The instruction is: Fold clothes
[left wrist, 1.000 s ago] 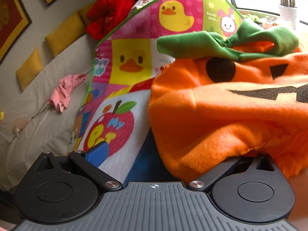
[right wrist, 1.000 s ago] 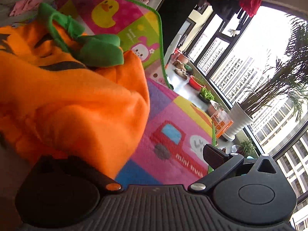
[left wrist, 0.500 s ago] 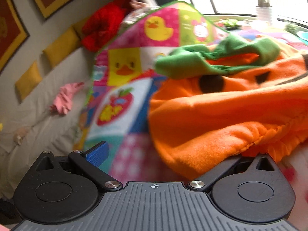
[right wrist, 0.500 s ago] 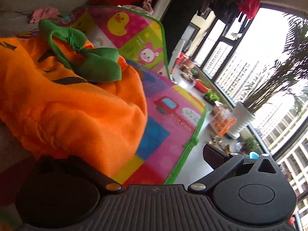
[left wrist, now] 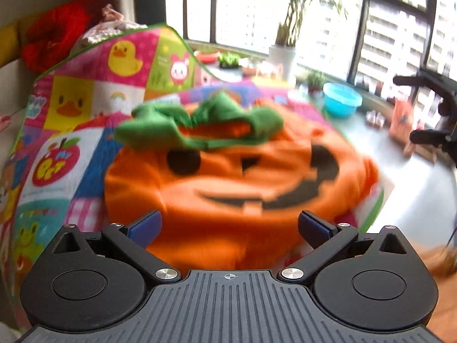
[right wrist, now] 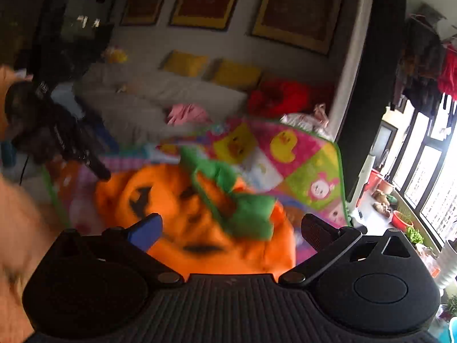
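Note:
An orange pumpkin costume (left wrist: 228, 180) with a black face and a green collar (left wrist: 200, 125) lies in a heap on a colourful patchwork play mat (left wrist: 85, 91). My left gripper (left wrist: 228, 225) is open and empty, raised just in front of the costume. My right gripper (right wrist: 230, 228) is open and empty, above the costume (right wrist: 200, 214), looking down on it. The right gripper also shows at the right edge of the left wrist view (left wrist: 434, 114). The left gripper shows at the left of the right wrist view (right wrist: 51, 131). Both views are motion-blurred.
A grey sofa (right wrist: 160, 94) with yellow cushions (right wrist: 182, 63), a red garment (right wrist: 280, 94) and a pink garment (right wrist: 185, 113) stands behind the mat. A blue bowl (left wrist: 341, 100) and potted plants (left wrist: 281, 54) sit by the windows. The floor (left wrist: 414, 183) lies right of the mat.
Both grippers have let go of the costume's edge and pulled up and back. The costume now lies free on the mat. Both pairs of fingers now stand wide apart.

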Motion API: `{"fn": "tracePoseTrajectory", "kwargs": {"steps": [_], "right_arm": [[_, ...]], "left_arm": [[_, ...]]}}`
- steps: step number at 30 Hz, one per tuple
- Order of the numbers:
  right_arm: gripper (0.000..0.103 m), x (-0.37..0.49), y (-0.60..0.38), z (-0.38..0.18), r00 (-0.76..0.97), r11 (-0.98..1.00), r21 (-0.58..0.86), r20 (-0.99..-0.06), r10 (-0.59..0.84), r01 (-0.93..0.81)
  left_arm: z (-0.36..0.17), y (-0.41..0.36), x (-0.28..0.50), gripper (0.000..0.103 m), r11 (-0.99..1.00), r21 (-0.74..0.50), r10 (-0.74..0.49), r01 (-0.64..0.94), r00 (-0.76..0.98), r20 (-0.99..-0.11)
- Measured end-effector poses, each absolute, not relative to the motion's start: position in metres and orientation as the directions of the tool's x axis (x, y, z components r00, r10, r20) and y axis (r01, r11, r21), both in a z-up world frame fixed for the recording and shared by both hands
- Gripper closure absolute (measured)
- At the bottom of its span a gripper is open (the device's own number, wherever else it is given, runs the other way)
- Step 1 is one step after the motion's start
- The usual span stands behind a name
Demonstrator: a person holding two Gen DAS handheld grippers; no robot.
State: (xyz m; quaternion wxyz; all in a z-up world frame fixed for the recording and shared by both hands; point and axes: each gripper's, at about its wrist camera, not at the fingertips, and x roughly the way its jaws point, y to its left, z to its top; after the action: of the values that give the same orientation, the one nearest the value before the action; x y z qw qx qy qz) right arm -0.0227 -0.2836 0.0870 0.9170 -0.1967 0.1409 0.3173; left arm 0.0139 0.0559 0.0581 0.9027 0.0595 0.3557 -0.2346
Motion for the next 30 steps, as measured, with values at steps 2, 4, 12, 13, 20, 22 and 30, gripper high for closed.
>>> {"fn": "tracePoseTrajectory", "kwargs": {"steps": [2, 4, 12, 13, 20, 22, 30], "right_arm": [[0.000, 0.007, -0.261, 0.084, 0.782, 0.724, -0.330, -0.415, 0.464, -0.605], [0.000, 0.039, -0.232, 0.067, 0.793, 0.703, -0.403, -0.461, 0.397, -0.586], [0.000, 0.175, -0.153, -0.019, 0.651, 0.553, -0.439, -0.710, 0.269, -0.708], [0.000, 0.193, -0.146, -0.028, 0.652, 0.532, -0.464, -0.717, 0.244, -0.709], [0.000, 0.309, -0.143, -0.001, 0.922, 0.790, -0.571, -0.386, -0.018, -0.224], [0.000, 0.314, -0.160, 0.012, 0.911, 0.852, -0.473, -0.411, 0.013, -0.226], [0.000, 0.308, -0.182, -0.019, 0.765, 0.918, -0.211, -0.629, 0.137, -0.337]], "left_arm": [[0.059, 0.059, 0.034, 0.000, 0.896, -0.104, -0.385, 0.432, 0.638, -0.667], [0.060, 0.062, 0.054, 0.000, 0.906, -0.149, -0.389, 0.397, 0.639, -0.664], [0.028, 0.060, 0.120, 0.000, 0.896, -0.252, -0.427, 0.366, 0.557, -0.712], [0.024, 0.059, 0.126, 0.000, 0.894, -0.260, -0.432, 0.364, 0.546, -0.718], [-0.007, 0.062, 0.162, 0.000, 0.908, -0.269, -0.400, 0.322, 0.471, -0.786], [-0.012, 0.064, 0.166, 0.000, 0.911, -0.263, -0.390, 0.319, 0.454, -0.801], [0.009, 0.051, 0.204, 0.000, 0.863, -0.328, -0.494, 0.384, 0.511, -0.703]]}}
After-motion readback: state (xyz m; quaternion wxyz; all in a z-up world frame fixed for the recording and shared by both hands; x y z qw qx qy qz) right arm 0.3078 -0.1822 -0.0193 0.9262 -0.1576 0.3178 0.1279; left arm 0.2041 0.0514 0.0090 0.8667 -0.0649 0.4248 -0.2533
